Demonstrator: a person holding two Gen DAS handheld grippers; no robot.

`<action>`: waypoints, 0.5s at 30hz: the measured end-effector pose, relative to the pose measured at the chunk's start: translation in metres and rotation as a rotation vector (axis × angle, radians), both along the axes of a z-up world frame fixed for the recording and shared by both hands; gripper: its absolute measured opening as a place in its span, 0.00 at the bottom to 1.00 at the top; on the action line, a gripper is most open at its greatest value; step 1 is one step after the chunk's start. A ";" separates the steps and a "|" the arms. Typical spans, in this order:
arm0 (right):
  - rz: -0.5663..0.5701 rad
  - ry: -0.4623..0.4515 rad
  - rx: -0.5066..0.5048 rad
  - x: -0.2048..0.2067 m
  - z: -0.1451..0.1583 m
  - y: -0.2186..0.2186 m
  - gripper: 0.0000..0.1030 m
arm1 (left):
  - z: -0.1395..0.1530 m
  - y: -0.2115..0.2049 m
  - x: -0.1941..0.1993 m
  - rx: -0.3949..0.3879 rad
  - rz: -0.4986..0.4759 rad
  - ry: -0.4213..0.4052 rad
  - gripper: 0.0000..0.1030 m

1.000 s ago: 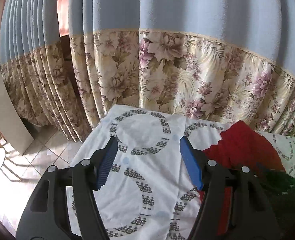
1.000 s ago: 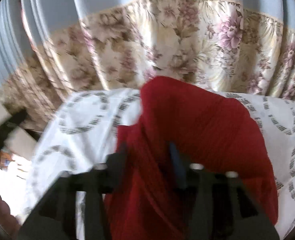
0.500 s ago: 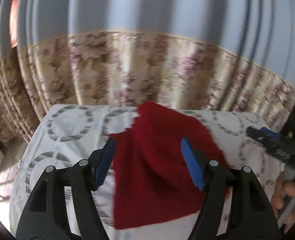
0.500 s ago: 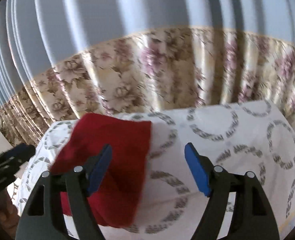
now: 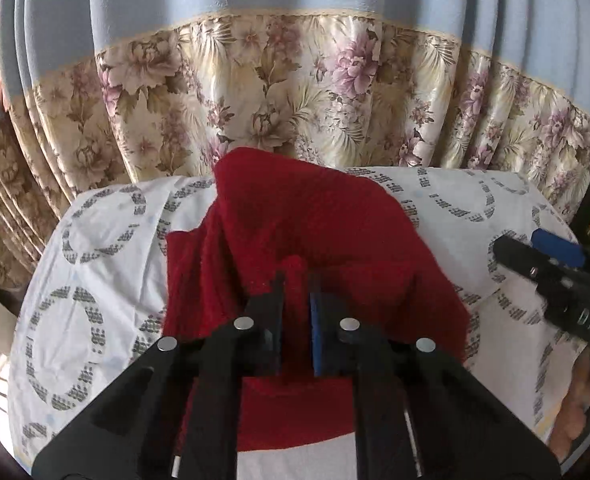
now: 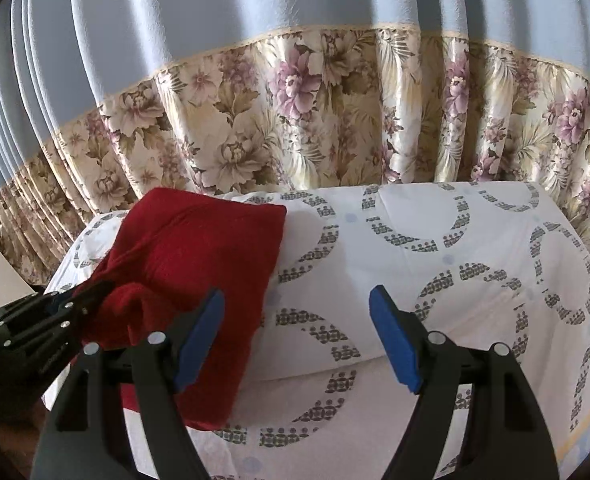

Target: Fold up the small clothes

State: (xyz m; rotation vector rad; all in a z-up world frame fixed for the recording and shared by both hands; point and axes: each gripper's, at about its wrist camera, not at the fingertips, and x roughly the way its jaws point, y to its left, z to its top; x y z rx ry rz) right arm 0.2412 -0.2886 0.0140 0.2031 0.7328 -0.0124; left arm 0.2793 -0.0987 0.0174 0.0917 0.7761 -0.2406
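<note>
the left gripper [image 5: 297,312] is nearly closed, pinching a raised ridge of the dark red knitted cloth [image 5: 303,240] at frame centre, likely to lift it for a fold. the cloth lies on the white ring-patterned sheet [image 6: 435,280]. the right gripper [image 6: 297,340], lower centre, gapes wide with nothing in it, likely freed to take another edge.

surface: worktop [image 6: 475,240] wearing a white cloth printed with grey rings | load: red garment [image 5: 315,240] lying bunched on its left part, reaching the far edge
</note>
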 end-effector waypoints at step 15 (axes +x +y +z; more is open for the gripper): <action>0.062 -0.007 -0.024 0.000 0.005 0.033 0.73 | -0.034 0.107 -0.037 0.063 0.081 0.029 0.06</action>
